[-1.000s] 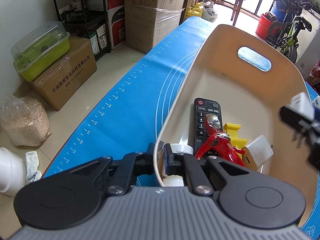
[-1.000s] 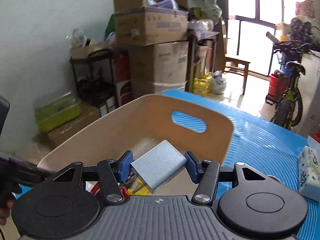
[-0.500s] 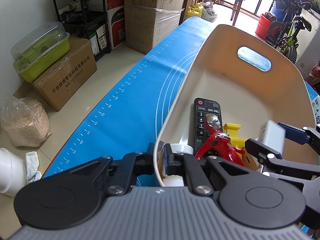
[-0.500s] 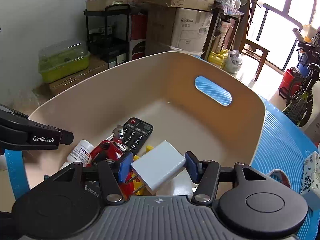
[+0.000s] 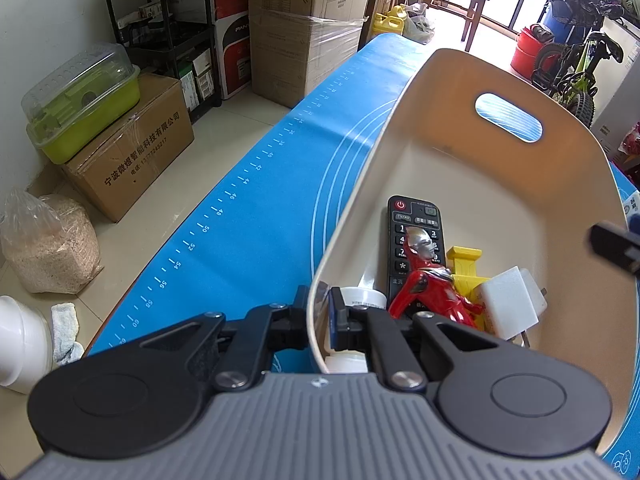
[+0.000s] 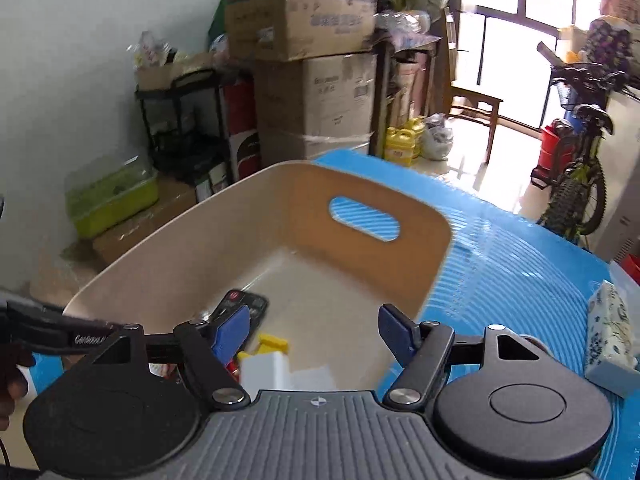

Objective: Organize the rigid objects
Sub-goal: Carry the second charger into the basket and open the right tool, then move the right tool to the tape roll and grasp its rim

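Note:
A cream basket (image 5: 568, 208) with a handle slot stands on the blue mat (image 5: 256, 208). My left gripper (image 5: 320, 312) is shut on the basket's near rim. Inside lie a black remote (image 5: 416, 236), a red toy figure (image 5: 432, 288), a yellow piece (image 5: 464, 264), a white bottle (image 5: 362, 298) and a white power adapter (image 5: 508, 300). My right gripper (image 6: 316, 330) is open and empty above the basket (image 6: 256, 216), with the adapter (image 6: 266, 372) lying below it beside the remote (image 6: 240, 304).
A tissue pack (image 6: 610, 336) lies on the mat at the right. Cardboard boxes (image 5: 304, 28), a black shelf (image 5: 168, 32) and a green bin (image 5: 84, 100) stand on the floor left of the table. A bicycle (image 6: 576, 184) stands at the far right.
My right gripper opened and let go of the white adapter, which dropped into the basket next to the red figure. The right gripper then rose. The left gripper held still.

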Demonstrator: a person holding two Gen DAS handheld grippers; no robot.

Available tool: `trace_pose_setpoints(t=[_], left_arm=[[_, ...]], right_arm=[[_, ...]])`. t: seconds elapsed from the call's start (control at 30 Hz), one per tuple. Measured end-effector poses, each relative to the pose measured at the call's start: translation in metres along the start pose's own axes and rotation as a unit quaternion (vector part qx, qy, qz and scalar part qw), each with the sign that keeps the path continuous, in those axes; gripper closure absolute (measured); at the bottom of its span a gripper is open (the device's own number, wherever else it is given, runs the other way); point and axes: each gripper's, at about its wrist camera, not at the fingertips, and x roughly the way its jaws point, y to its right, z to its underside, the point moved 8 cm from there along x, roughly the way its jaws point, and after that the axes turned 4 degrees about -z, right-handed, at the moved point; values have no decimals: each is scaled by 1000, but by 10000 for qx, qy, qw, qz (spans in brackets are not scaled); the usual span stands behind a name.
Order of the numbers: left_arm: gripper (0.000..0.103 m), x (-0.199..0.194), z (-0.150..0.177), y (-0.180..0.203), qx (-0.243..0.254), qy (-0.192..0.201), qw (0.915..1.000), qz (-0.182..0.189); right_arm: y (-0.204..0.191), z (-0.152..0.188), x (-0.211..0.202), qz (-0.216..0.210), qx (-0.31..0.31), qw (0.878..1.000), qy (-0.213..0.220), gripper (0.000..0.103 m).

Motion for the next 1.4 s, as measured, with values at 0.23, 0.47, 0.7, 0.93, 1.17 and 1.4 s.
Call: trace_pose_setpoints(t=[0.23,0.47,0.7,0.93,1.17,1.4], left_arm=[[92,0,0,0,2,0,10000,-6],[92,0,0,0,-4,-4,10000,5],[92,0,0,0,-6,-3,10000,3],[92,0,0,0,-2,-4,10000,-1],[92,-1,0,0,-8,-7,10000,1],[92,-1,0,0,-6,-13,10000,6]], right_arm=[[65,11,-5,617,166,9979,-45,22],[111,26,-7,532,796,9954,91,12],[139,42,5,857,755,9934,-43,12],[140,72,40,942,350,9931,-603,22],[131,78,61,888,-71,9936,-699,37],[125,75,73,1084,-426,9903,-760,55]])
